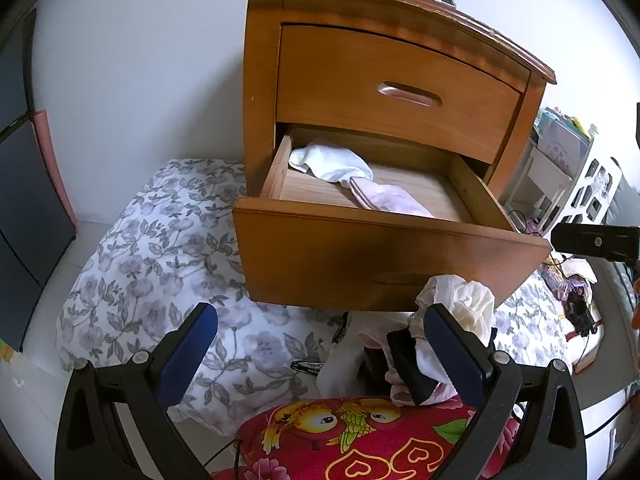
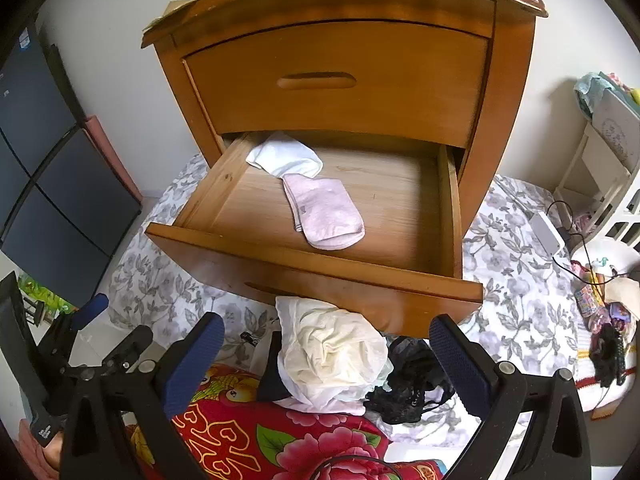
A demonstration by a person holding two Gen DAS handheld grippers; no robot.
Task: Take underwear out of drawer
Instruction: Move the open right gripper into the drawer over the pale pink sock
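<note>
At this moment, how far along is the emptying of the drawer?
Done: the lower drawer is pulled out, and a cream garment and black lace piece lie piled below it. In hand: nothing; the right tool is open over the pile. Left: a white piece and pink piece inside.

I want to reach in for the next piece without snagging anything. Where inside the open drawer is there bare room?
The open drawer is bare along its right half, between the pink garment and the right wall, and at the front left corner. The back left is crowded: the white garment overlaps the pink one. Below the drawer front, the cream garment tops a pile.
</note>
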